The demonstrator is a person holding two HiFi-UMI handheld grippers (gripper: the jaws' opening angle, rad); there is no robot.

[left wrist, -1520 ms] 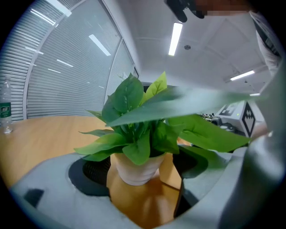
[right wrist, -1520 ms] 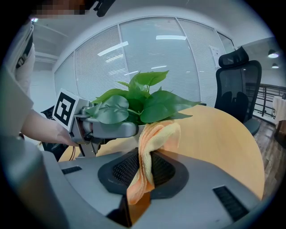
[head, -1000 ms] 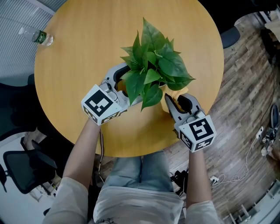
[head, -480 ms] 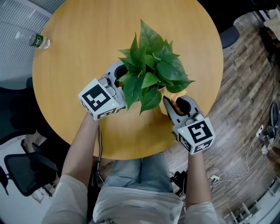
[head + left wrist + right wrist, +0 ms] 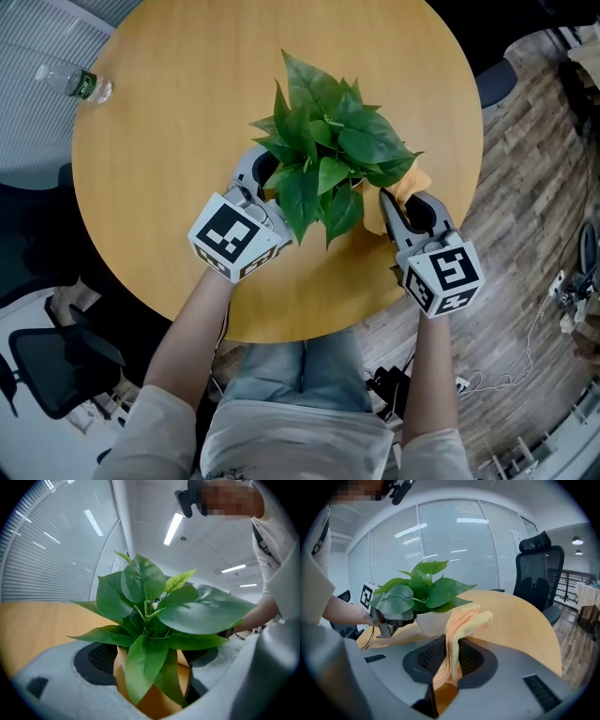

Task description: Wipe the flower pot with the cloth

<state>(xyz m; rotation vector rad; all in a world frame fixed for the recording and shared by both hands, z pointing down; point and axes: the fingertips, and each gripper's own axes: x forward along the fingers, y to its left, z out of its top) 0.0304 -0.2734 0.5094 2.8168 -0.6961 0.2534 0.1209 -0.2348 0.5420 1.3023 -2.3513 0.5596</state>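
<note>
Round wooden table (image 5: 169, 169) under bright office light, seen from above, with slatted window blinds behind. Near its front edge stands the flower pot (image 5: 157, 705), almost hidden from overhead by the broad green leaves (image 5: 328, 155) of its plant. In the left gripper view the pot sits upright between my jaws, which press in on both its sides. So my left gripper (image 5: 255, 169) grips the pot from the left.

On the pot's right side, my right gripper (image 5: 398, 202) has its jaws closed on a peach-coloured cloth (image 5: 457, 634). The cloth is pinched in the middle, with one end hanging down below the jaws. Its folded top bulges out towards the pot's pale wall. It lies close to that wall, but I cannot tell whether it touches.

Further out, a small water bottle (image 5: 75, 82) lies at the table's far left edge, well apart from the pot. A black office chair (image 5: 539, 573) stands beyond the table, on a wood-plank floor (image 5: 525, 187).
</note>
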